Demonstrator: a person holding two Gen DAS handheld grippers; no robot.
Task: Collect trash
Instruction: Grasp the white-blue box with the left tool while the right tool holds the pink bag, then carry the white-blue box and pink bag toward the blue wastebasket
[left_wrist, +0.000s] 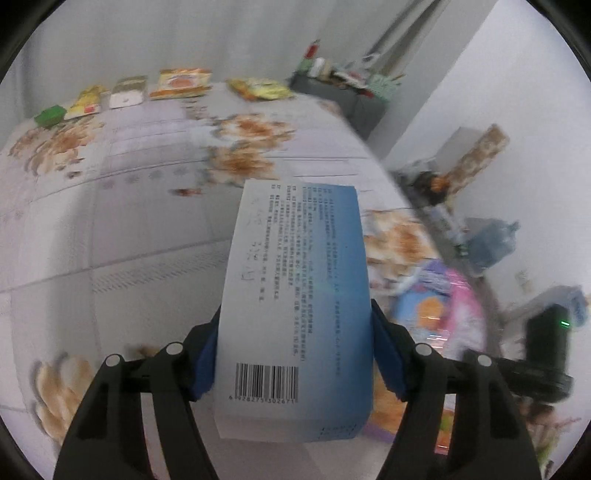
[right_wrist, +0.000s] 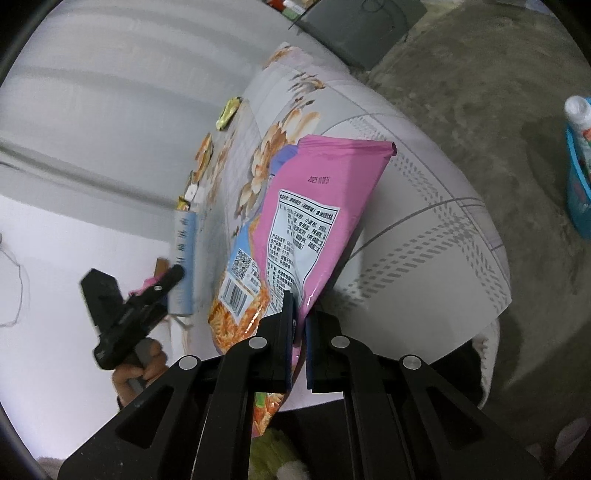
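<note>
Clamped between the blue pads of our left gripper (left_wrist: 295, 354) is a white and blue carton (left_wrist: 295, 306), barcode end nearest the lens, held above the flower-print bed cover (left_wrist: 147, 206). Along the far edge of that cover we see a green box (left_wrist: 50, 115), then a row of snack packets (left_wrist: 181, 83), blurred enough that we can only guess at their labels. Further right, our right gripper (right_wrist: 300, 347) is pinched tight on the lower corner of a pink snack bag (right_wrist: 317, 214), which stands tilted over the bed's edge, with a blue bin (right_wrist: 580, 192) on the concrete floor at far right.
</note>
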